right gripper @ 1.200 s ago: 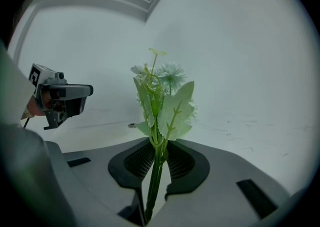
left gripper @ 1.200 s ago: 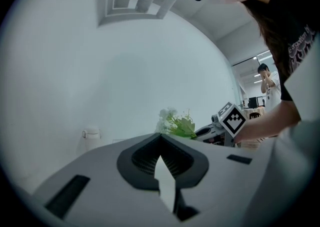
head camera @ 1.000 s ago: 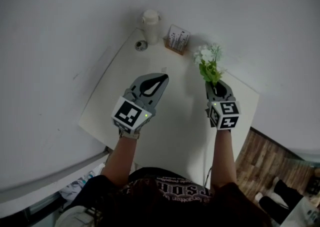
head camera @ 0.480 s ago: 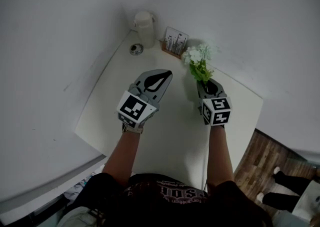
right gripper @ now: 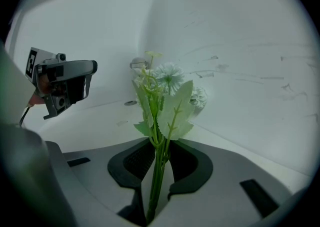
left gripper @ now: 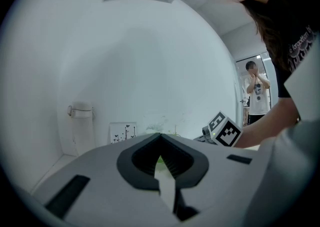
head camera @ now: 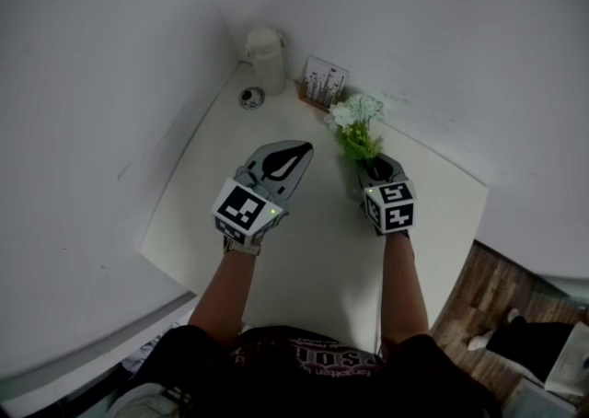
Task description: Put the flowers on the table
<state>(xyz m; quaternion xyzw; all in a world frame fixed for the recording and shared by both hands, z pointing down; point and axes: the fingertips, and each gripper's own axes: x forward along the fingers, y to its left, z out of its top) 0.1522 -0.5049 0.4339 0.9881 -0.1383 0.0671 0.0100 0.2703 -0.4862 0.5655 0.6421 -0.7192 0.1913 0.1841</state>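
Observation:
A small bunch of white flowers (head camera: 357, 124) with green leaves stands upright in my right gripper (head camera: 375, 161), which is shut on the stems. In the right gripper view the stems (right gripper: 159, 158) run up between the pads and the blooms (right gripper: 167, 78) rise above the jaws. This gripper hangs over the far right part of the white table (head camera: 304, 255). My left gripper (head camera: 305, 145) hovers over the table's middle, to the left of the flowers. Its jaw tips (left gripper: 160, 135) meet with nothing between them.
A white lidded jar (head camera: 264, 54), a small round object (head camera: 250, 97) and a card with a plant print (head camera: 324, 82) stand along the table's far edge by the wall. Wooden floor (head camera: 479, 306) lies beyond the right edge. A person (left gripper: 256, 91) stands in a doorway behind.
Both grippers have sunk toward the table. The right one has carried the flowers down and a little to the left, still shut on the stems.

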